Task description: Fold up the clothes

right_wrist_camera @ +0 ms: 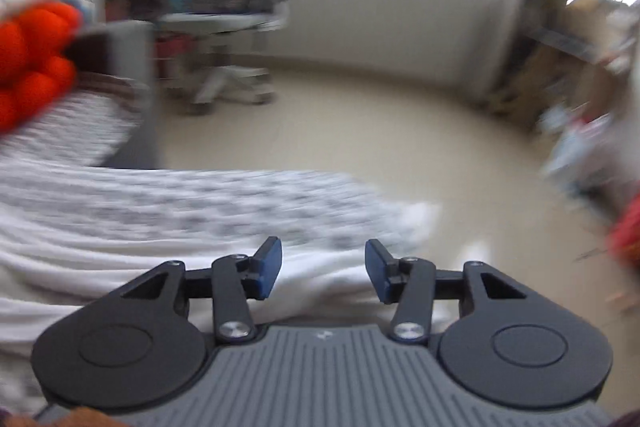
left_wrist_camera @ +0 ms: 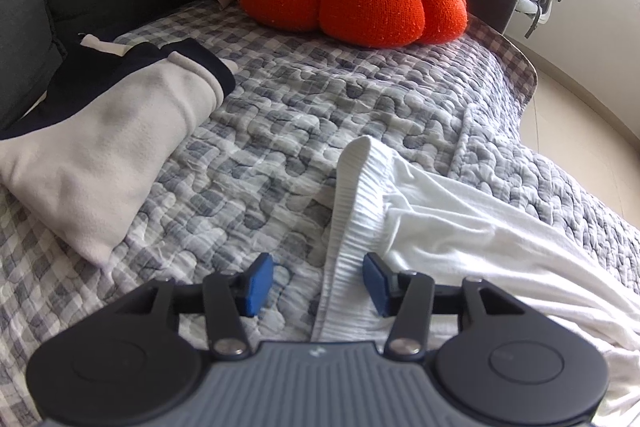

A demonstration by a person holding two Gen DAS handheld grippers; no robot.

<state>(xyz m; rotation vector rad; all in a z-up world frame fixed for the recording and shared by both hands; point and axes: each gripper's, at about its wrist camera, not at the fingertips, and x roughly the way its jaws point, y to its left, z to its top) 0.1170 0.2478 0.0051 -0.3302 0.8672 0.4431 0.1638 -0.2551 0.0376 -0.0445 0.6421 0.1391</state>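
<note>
While hovering over the bed [left_wrist_camera: 280, 115], I am noting the white garment [left_wrist_camera: 460, 227] lying just ahead of my left fingers [left_wrist_camera: 318, 281], its ribbed waistband [left_wrist_camera: 352, 211] running away from me and the legs trailing right. Left fingers are standing half open, astride the band, gripping nothing. Right fingers [right_wrist_camera: 323, 275] are likewise released, empty above white cloth; that view is blurring.

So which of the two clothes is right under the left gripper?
The white garment with the ribbed waistband, lying between the open left gripper fingers. The beige garment with dark trim lies apart by the sofa back.
</note>
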